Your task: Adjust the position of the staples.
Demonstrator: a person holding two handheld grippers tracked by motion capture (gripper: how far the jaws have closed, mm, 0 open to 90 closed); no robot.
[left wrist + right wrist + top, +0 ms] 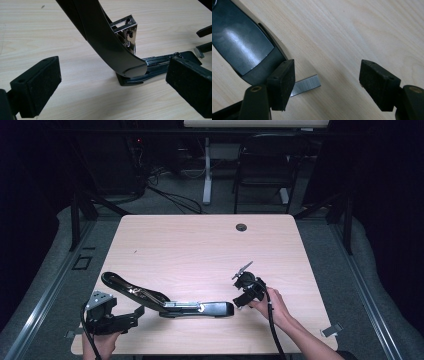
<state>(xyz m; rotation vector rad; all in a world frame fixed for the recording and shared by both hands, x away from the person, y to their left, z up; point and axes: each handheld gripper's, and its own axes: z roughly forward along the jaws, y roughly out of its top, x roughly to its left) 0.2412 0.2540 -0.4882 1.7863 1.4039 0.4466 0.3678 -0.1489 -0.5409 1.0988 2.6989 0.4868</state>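
A long black stapler [200, 309] lies swung open near the table's front edge, its lid arm [130, 290] raised toward the left. In the left gripper view the lid [105, 40] rises over the metal staple channel [160, 61]. My left gripper [137, 312] [113, 85] stands open at the stapler's hinge end, its pads wide apart and clear of it. My right gripper [239, 302] [327, 80] is open just past the stapler's front end [244, 45]. A short silver strip of staples [308, 85] lies flat on the wood between its jaws, next to one pad and partly hidden behind it.
The light wooden table [200, 245] has a round cable hole [241, 227] near its far edge. Beyond it stand a black chair [265, 165] and a white desk leg [206, 175]. Cables run across the floor.
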